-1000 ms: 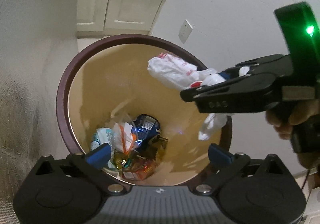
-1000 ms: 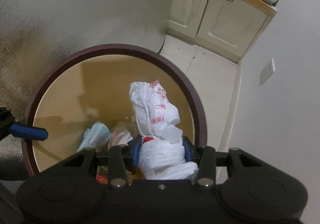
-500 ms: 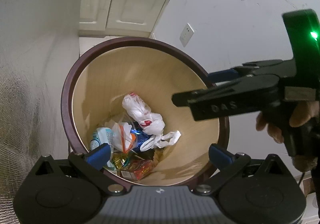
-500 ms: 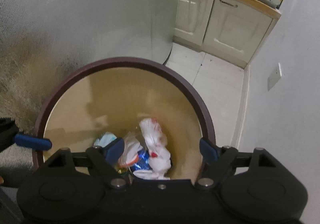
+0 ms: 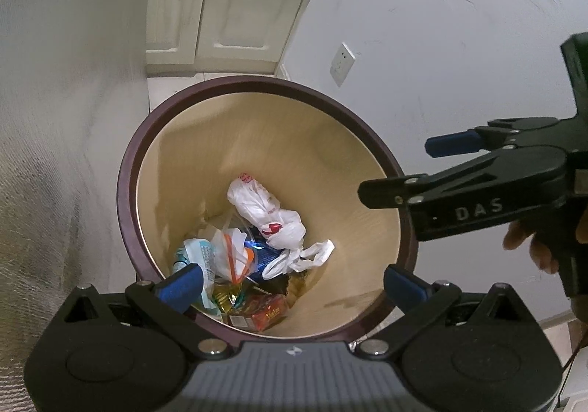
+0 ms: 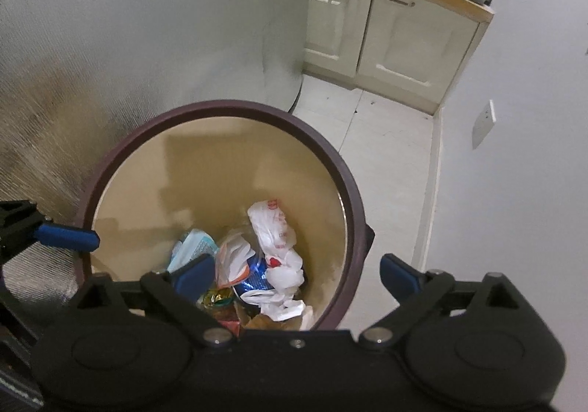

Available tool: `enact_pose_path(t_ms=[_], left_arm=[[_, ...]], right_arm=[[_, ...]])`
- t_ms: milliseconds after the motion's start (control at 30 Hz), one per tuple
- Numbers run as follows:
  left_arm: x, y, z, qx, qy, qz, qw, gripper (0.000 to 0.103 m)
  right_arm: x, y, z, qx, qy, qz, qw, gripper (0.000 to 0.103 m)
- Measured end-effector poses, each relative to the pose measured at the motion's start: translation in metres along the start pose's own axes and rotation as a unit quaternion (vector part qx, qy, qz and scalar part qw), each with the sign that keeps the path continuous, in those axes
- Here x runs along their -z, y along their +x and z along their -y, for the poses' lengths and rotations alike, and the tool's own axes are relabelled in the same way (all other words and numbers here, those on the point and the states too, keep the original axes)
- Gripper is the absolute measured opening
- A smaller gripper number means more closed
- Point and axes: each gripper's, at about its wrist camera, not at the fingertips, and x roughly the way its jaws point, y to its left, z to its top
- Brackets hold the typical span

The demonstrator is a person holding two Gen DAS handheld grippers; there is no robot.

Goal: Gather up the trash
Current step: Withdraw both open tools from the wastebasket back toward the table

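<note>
Trash bin (image 5: 128, 191), maroon-rimmed: white plastic bag (image 5: 270, 217) lies inside atop wrappers and a red carton (image 5: 266, 313), deposit apparently done; right tongs (image 6: 297, 270) opening, nothing between them; left tongs (image 5: 294, 281) wide, empty; further trash unseen.
</note>
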Motion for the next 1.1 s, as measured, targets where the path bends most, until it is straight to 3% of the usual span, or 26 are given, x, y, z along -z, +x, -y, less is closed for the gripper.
enact_pose_path(t_ms=[100,600,1100], left_arm=[[0.001,-0.007,0.003,-0.003,0.001,-0.001,1.0000,0.103],[0.017,-0.065,0.012,-0.016,-0.011,0.000,0.9998,0.103],[0.038,-0.134,0.040,-0.023,0.013,0.044,0.9987,0.103]], right_arm=[[0.004,-0.012,0.000,0.000,0.006,0.007,1.000,0.103],[0.030,-0.081,-0.011,0.017,0.046,0.042,0.998,0.103],[0.076,-0.169,-0.022,0.058,0.091,0.084,0.991,0.103]])
